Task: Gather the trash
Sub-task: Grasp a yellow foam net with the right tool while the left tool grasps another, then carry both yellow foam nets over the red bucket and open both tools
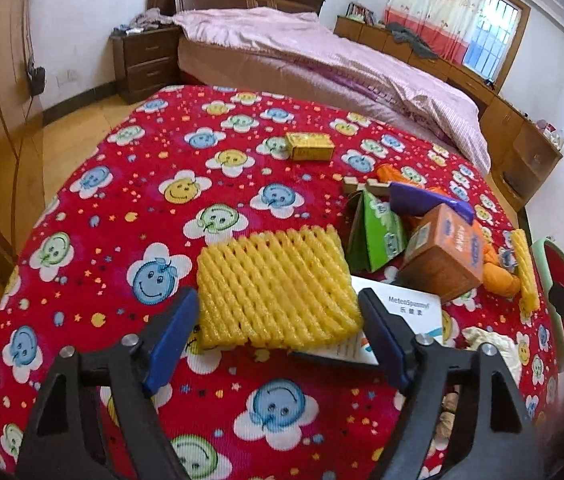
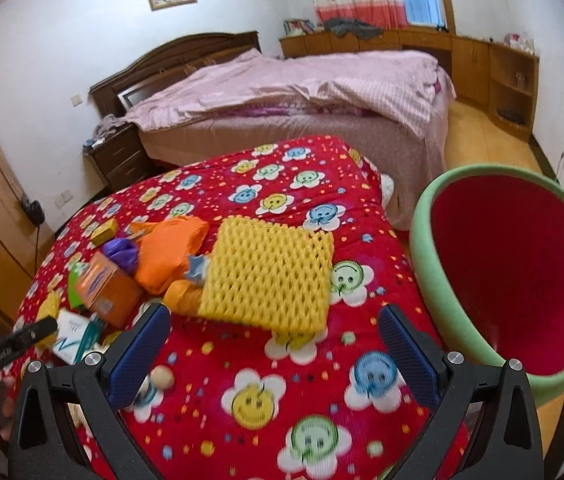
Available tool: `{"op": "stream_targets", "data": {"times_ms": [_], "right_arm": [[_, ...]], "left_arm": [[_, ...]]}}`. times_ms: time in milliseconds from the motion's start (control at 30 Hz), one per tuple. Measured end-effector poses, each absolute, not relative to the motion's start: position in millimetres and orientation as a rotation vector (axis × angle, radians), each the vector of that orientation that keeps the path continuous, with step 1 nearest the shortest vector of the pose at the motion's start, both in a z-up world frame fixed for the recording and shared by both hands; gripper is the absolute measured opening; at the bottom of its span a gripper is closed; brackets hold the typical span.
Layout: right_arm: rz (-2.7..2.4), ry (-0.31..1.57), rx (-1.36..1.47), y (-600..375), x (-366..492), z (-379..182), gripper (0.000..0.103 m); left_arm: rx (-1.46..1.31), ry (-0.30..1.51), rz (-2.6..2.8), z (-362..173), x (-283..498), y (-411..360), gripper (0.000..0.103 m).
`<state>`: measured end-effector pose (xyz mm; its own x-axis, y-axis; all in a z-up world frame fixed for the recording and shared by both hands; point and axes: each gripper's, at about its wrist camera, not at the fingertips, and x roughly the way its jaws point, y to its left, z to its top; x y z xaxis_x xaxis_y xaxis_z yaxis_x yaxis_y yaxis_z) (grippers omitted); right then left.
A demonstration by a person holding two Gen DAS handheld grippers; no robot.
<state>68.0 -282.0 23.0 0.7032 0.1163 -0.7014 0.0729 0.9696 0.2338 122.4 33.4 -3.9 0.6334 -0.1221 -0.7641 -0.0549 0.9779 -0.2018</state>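
Trash lies on a table under a red smiley-flower cloth (image 1: 93, 216). In the left wrist view a yellow foam net (image 1: 275, 288) lies just ahead of my open left gripper (image 1: 277, 312), between its fingertips, beside a white box (image 1: 414, 308), an orange carton (image 1: 448, 256), a green carton (image 1: 378, 236) and a small yellow box (image 1: 309, 146). In the right wrist view a second yellow foam net (image 2: 267, 276) lies ahead of my open, empty right gripper (image 2: 273, 320), partly over an orange bag (image 2: 165, 252). The orange carton also shows there (image 2: 103, 290). A green bin with red inside (image 2: 514, 276) stands at the table's right edge.
A purple bag (image 2: 121, 254) lies by the orange bag. A small round nut-like thing (image 2: 161, 378) sits near my right gripper's left finger. A bed with pink covers (image 2: 282, 92) and a nightstand (image 1: 147, 62) stand beyond the table. The left gripper's tip (image 2: 21, 340) shows at the left.
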Motion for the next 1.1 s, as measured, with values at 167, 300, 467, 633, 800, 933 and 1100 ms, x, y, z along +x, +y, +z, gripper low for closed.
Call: {"op": "stream_targets", "data": {"times_ms": [167, 300, 467, 633, 800, 933, 1100], "right_arm": [[0.037, 0.850, 0.274, -286, 86, 12, 0.103], [0.044, 0.883, 0.320, -290, 92, 4, 0.091], [0.048, 0.888, 0.341, -295, 92, 4, 0.063], [0.052, 0.891, 0.356, -299, 89, 3, 0.031], [0.053, 0.843, 0.350, -303, 76, 17, 0.023], [0.053, 0.805, 0.341, -303, 62, 32, 0.022], [0.060, 0.761, 0.337, -305, 40, 50, 0.022]], "left_arm": [[-0.280, 0.883, -0.079, -5, 128, 41, 0.062], [-0.317, 0.885, -0.124, -3, 131, 45, 0.037], [-0.304, 0.864, -0.129, 4, 127, 46, 0.023], [-0.304, 0.834, -0.149, 14, 120, 45, 0.020], [-0.285, 0.787, -0.177, 34, 109, 38, 0.020], [-0.279, 0.754, -0.211, 51, 100, 28, 0.020], [-0.265, 0.728, -0.258, 66, 91, 11, 0.020]]}}
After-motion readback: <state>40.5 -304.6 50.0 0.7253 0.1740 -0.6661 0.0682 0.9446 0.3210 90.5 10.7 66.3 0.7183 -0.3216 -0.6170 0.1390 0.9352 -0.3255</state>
